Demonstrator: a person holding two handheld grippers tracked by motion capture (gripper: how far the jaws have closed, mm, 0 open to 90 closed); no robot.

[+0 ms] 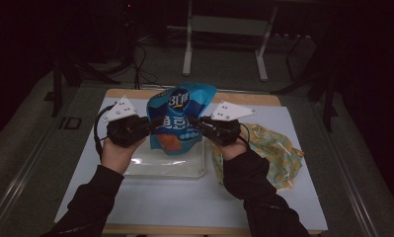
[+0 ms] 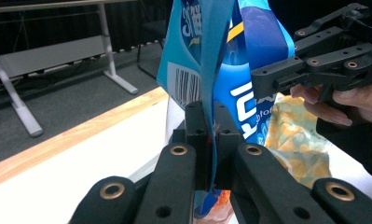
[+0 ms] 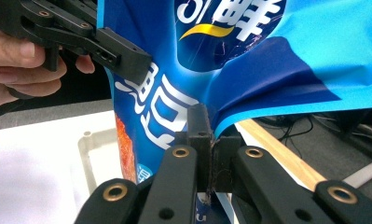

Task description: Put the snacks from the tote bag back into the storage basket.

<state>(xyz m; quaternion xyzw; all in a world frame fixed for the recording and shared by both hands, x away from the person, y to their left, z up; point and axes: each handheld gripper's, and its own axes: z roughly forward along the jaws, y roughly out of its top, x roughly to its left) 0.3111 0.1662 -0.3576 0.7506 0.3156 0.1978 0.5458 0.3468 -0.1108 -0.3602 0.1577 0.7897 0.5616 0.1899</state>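
A blue snack bag [image 1: 179, 118] with white lettering hangs upright above a clear plastic tray [image 1: 135, 169], held between both grippers. My left gripper [image 1: 152, 123] is shut on the bag's left edge. In the left gripper view the bag's side seam [image 2: 215, 79] runs down between the closed jaws of my left gripper [image 2: 213, 122]. My right gripper [image 1: 197, 123] is shut on the right edge. In the right gripper view the bag [image 3: 249, 60] folds into the pinched jaws of my right gripper [image 3: 213, 133], with the left gripper [image 3: 127, 53] on the far side.
A crumpled yellow patterned bag [image 1: 278, 150] lies on the white sheet [image 1: 184, 202] to the right of the tray. The sheet covers a wooden table [image 1: 244, 98]. A metal frame stand [image 1: 224, 29] is on the dark floor beyond.
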